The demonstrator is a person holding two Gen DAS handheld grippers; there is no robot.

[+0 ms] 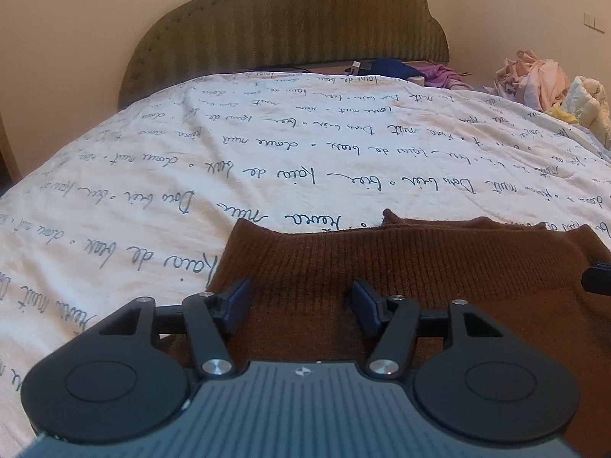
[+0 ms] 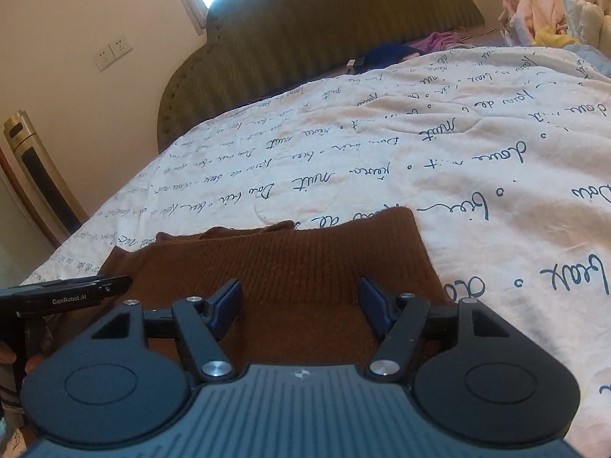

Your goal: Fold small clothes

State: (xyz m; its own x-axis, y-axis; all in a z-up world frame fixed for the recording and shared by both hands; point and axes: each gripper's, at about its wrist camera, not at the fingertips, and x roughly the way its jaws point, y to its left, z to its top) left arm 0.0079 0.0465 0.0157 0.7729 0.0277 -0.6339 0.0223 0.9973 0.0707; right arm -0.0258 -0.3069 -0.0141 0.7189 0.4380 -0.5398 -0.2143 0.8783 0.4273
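Evidently both tools hang over the brown sweater (image 1: pixel 382 267) lying on the bedspread (image 1: pixel 267 145). Under the left gripper (image 1: pixel 301 301), jaws parted and empty, knit spreads ahead and to its right. The right gripper (image 2: pixel 301 301) (also parted, nothing pinched) has the sweater ahead and to its left. A neat fold probably needs matching edge grips, lifted together.

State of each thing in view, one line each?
brown knit garment: folded, lying flat on the bed.
left gripper: open above the garment, nothing held.
right gripper: open above the garment, nothing held.
pile of clothes: heaped, unfolded, far side of bed.
quilt: spread out, lightly wrinkled.
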